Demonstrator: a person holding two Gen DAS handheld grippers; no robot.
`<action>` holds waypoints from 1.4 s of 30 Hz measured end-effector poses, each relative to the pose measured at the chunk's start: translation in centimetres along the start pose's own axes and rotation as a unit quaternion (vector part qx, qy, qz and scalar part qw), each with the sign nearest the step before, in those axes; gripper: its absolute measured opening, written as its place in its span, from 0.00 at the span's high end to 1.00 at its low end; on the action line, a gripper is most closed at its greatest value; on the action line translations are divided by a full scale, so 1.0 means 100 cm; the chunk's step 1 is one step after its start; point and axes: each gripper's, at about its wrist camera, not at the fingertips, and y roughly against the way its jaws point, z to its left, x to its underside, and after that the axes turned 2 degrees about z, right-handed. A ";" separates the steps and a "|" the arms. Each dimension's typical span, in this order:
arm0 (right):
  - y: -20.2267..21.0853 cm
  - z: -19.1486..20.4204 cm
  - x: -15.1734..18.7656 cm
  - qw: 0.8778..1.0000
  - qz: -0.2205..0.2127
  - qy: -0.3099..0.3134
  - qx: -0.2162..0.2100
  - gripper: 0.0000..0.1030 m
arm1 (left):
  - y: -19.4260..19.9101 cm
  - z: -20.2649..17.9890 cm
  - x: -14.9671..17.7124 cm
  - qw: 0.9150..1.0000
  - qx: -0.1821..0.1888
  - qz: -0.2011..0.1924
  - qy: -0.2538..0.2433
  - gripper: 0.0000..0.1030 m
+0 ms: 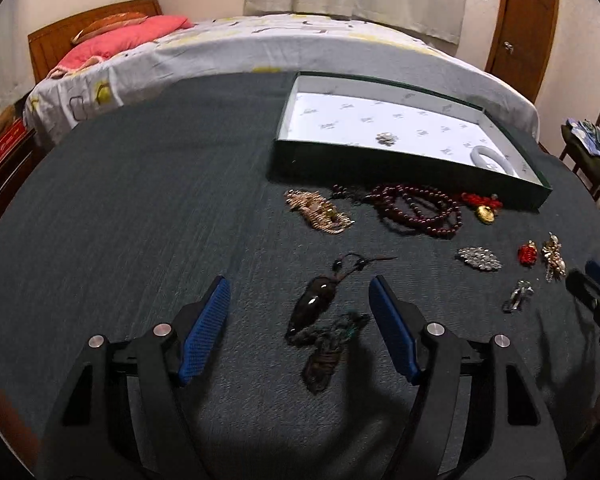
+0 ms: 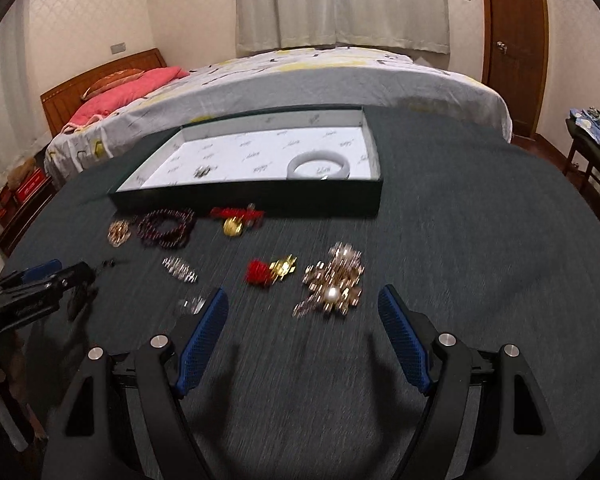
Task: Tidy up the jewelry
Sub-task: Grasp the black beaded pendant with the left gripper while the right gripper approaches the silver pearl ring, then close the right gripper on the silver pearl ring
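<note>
A dark green tray (image 1: 380, 164) with a white lining holds a small brooch (image 1: 387, 139) and a white bangle (image 1: 494, 158). It also shows in the right wrist view (image 2: 260, 200). In front of it lie a gold brooch (image 1: 320, 212), dark red beads (image 1: 420, 210) and a red-and-gold charm (image 1: 483, 206). My left gripper (image 1: 300, 296) is open, its jaws either side of a dark pendant (image 1: 314, 306) with a tassel. My right gripper (image 2: 302, 306) is open just short of a gold pearl brooch (image 2: 334, 284). A red-and-gold piece (image 2: 270, 271) lies left of the brooch.
The jewelry lies on a dark grey cloth-covered table (image 1: 140, 220). A silver brooch (image 1: 479, 258) and a small silver clip (image 1: 518, 296) lie to the right of my left gripper. A bed (image 2: 300, 76) stands behind the table, and a chair (image 2: 596, 148) at the right.
</note>
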 end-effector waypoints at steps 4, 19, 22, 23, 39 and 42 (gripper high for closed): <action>0.000 0.003 0.002 1.000 0.001 0.000 -0.005 0.27 | -0.003 0.004 -0.007 1.000 -0.008 -0.008 -0.010 0.43; -0.004 0.007 0.003 1.000 0.003 -0.001 -0.010 0.27 | -0.015 -0.004 0.002 0.998 0.025 0.028 -0.043 0.71; -0.005 0.008 0.004 1.000 0.005 0.001 -0.011 0.27 | -0.015 -0.003 0.003 0.998 0.034 0.029 -0.037 0.78; -0.006 0.009 0.004 1.000 0.006 0.002 -0.010 0.27 | -0.015 -0.002 0.003 0.998 0.038 0.029 -0.035 0.80; -0.022 0.049 0.001 0.999 0.023 0.044 -0.021 0.32 | 0.000 -0.003 0.005 0.999 0.032 0.016 -0.023 0.82; -0.028 0.057 -0.001 0.998 0.030 0.054 -0.020 0.40 | 0.000 -0.003 0.005 0.999 0.029 0.015 -0.023 0.82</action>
